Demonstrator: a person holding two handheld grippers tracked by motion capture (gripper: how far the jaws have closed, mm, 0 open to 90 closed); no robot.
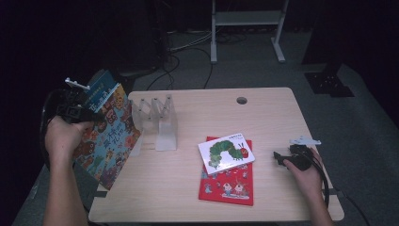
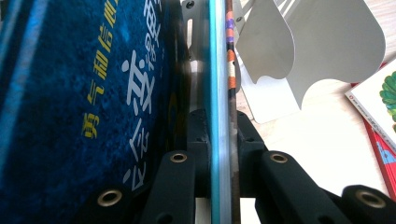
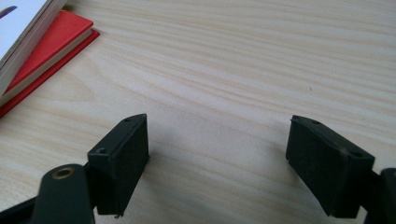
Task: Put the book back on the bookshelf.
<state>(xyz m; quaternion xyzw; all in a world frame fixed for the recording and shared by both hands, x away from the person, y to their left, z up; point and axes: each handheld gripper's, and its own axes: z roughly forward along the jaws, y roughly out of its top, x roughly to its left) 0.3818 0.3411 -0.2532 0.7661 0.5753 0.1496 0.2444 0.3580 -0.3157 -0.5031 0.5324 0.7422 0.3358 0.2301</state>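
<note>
— Black jaws of the left gripper (image 2: 219, 154) pinch what?
— Two picture books (image 1: 106, 127), held upright off the table's left edge, beside the clear book rack (image 1: 155, 122)
— And the right gripper (image 3: 217, 158)?
— Spread wide over bare table (image 3: 224, 70), near the red book (image 3: 51, 42)

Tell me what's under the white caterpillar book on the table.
The white caterpillar book lies on a red picture book, covering its upper part; the lower cover with cartoon figures shows. Whatever is printed beneath the overlap is hidden.
</note>
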